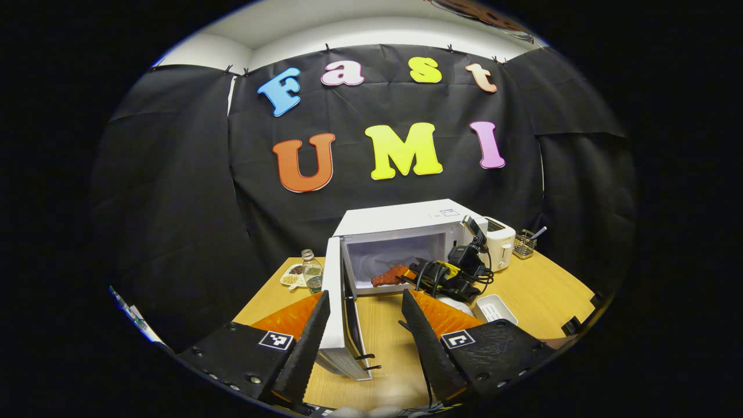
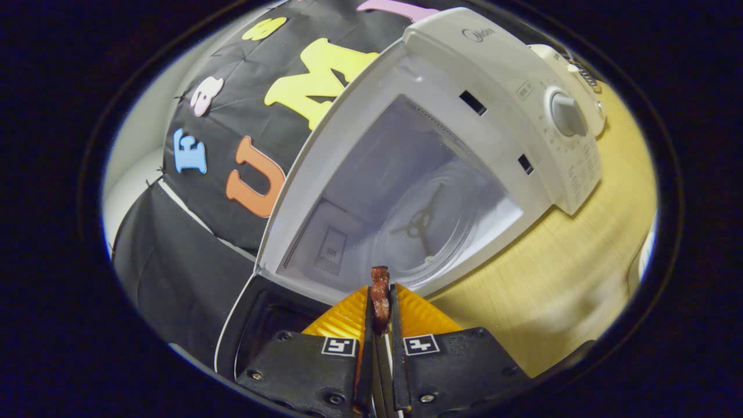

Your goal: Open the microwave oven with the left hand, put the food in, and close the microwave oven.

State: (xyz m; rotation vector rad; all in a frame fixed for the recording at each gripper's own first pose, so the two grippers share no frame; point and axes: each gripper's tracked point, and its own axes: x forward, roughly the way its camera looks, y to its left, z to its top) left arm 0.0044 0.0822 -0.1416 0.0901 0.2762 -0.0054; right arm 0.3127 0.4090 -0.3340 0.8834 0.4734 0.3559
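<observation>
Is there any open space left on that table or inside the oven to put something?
Inside the microwave the glass turntable lies bare. On the table, bare wood shows between the open door and the white tray, and right of the toaster. It is crowded left of the door, by the bottle and snack dish.

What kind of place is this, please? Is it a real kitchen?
Probably a staged kitchen corner in a recording booth, not a real kitchen. A white microwave with its door open, a toaster and a utensil holder stand on a wooden table in front of a black cloth wall.
</observation>
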